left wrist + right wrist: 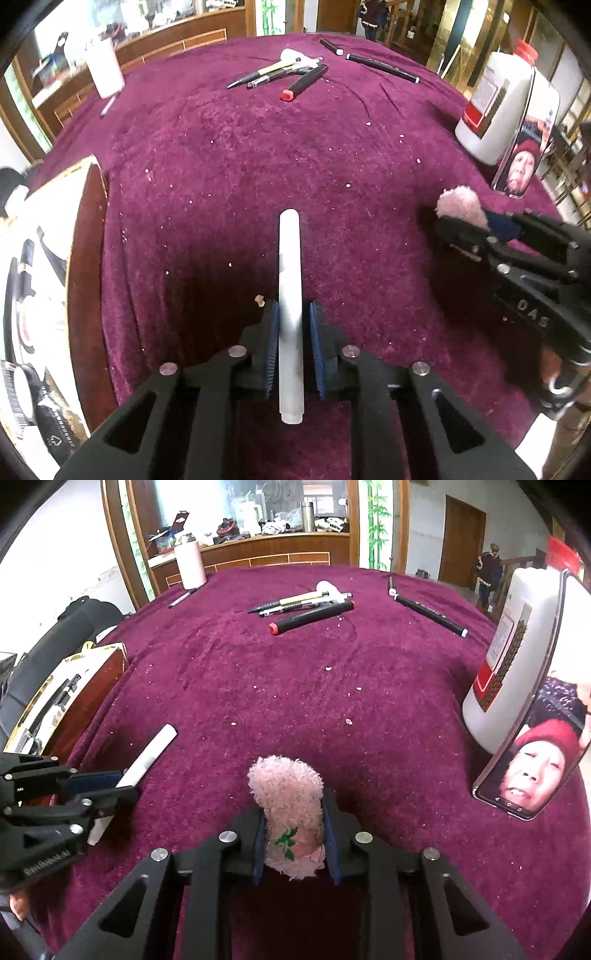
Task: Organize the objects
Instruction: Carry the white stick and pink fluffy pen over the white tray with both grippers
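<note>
My left gripper (pixel 291 314) is shut on a white pen-like tube (pixel 290 280) that points forward above the purple tablecloth (pixel 221 177); it also shows in the right wrist view (pixel 147 757). My right gripper (pixel 291 819) is shut on a fluffy pink item (pixel 286 797) with a green mark; it shows at the right of the left wrist view (pixel 461 205). A cluster of pens and markers (pixel 284 74) lies at the far side of the table, also seen in the right wrist view (pixel 306 607).
A wooden box (pixel 88 258) with items inside stands at the left edge. A white jug with a red cap (pixel 517 646) and a phone (pixel 532 764) leaning on it stand at the right. A white cylinder (pixel 190 566) stands far left. Two black markers (pixel 428 607) lie far right.
</note>
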`<control>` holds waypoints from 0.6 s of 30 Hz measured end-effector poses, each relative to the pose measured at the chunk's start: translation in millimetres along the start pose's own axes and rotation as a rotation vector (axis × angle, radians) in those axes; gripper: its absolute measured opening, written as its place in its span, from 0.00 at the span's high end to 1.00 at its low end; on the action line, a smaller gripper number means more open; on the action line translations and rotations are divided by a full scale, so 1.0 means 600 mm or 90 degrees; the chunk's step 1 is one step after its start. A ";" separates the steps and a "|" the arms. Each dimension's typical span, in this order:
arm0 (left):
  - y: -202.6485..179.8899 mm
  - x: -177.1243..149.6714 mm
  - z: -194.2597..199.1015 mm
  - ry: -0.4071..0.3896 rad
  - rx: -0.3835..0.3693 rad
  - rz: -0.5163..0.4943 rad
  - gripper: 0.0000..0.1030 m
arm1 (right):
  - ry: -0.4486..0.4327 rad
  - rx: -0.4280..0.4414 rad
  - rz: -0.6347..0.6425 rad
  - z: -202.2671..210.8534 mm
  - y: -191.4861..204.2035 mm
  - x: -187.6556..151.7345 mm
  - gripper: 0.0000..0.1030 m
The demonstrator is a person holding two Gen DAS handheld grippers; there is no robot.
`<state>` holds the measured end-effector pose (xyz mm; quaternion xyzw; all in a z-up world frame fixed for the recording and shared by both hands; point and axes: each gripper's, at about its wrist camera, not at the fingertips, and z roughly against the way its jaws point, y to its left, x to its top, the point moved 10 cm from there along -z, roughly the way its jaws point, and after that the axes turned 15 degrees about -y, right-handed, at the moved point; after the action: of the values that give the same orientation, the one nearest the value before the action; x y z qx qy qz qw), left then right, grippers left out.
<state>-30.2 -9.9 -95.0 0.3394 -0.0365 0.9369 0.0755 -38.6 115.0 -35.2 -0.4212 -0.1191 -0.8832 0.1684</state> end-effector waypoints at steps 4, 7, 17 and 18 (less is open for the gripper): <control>0.008 -0.003 0.006 -0.006 -0.013 0.037 0.89 | -0.012 0.003 -0.003 0.018 0.004 0.003 0.73; 0.011 -0.009 0.017 -0.012 -0.029 0.060 0.89 | -0.022 0.005 -0.006 0.033 0.007 0.007 0.73; 0.017 -0.017 0.057 -0.045 -0.011 0.065 0.88 | -0.047 0.027 0.005 0.065 0.049 0.018 0.73; 0.018 -0.016 0.061 -0.050 -0.005 0.060 0.88 | -0.048 0.031 0.009 0.067 0.056 0.018 0.73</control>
<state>-1.7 -26.2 -73.3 0.3739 -0.0590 0.9251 0.0307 -3.6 96.3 0.4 -0.4505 -0.1437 -0.8626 0.1799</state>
